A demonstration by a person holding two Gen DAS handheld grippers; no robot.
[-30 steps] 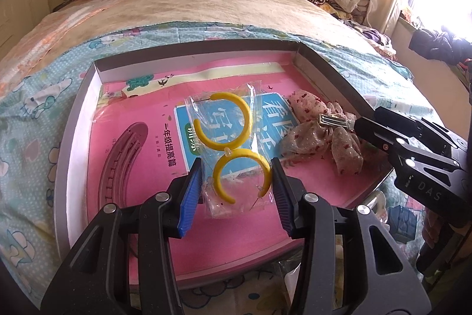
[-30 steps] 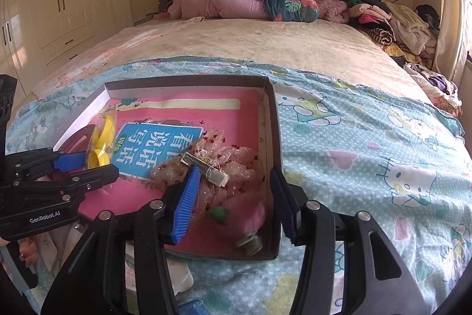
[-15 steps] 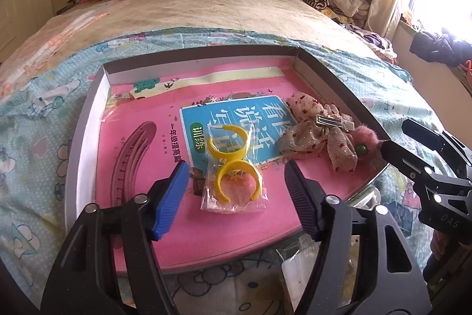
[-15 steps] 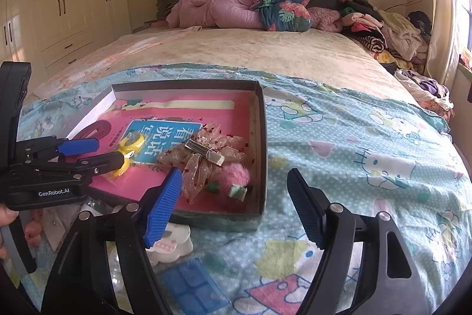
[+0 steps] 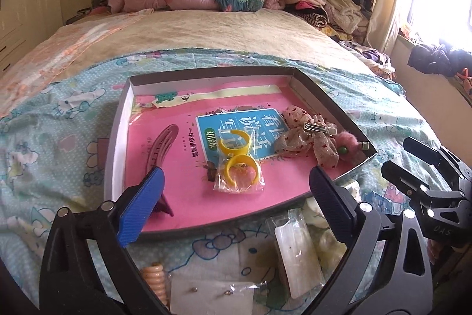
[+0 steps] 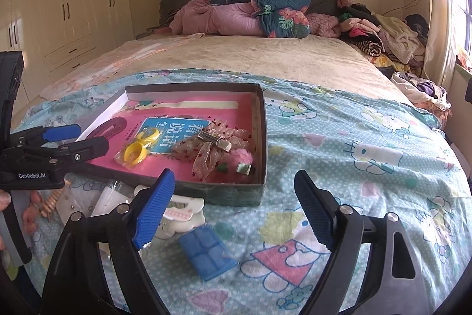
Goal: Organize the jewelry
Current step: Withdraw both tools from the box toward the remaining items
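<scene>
A: Where are both tools standing right now?

B: The left gripper is hovering over the near edge of the box, and its jaws have just been opening; they are standing wide apart with nothing between them. The bagged yellow hoop earrings are lying flat on the pink book inside the box, just beyond the jaws' gap and clear of both pads.

A: And the right one?

B: The right gripper is sitting on the near side of the box over the bedsheet, its jaws also just opened and gripping nothing. The fabric bow clip and the pink pompom are resting in the box's near right corner.

A: So what is left outside?

B: Loose pieces are lying on the sheet in front of the box: a blue hair clip and a white claw clip just below the right jaws' left pad, and a clear bagged clip and an earring card under the left jaws.

A: Which hand is closer to the blue clip?

B: The right, I judge. It is lying low and left of that gap, its long axis slanting from upper left to lower right, so the jaws would probably need to come back and across it.
</scene>
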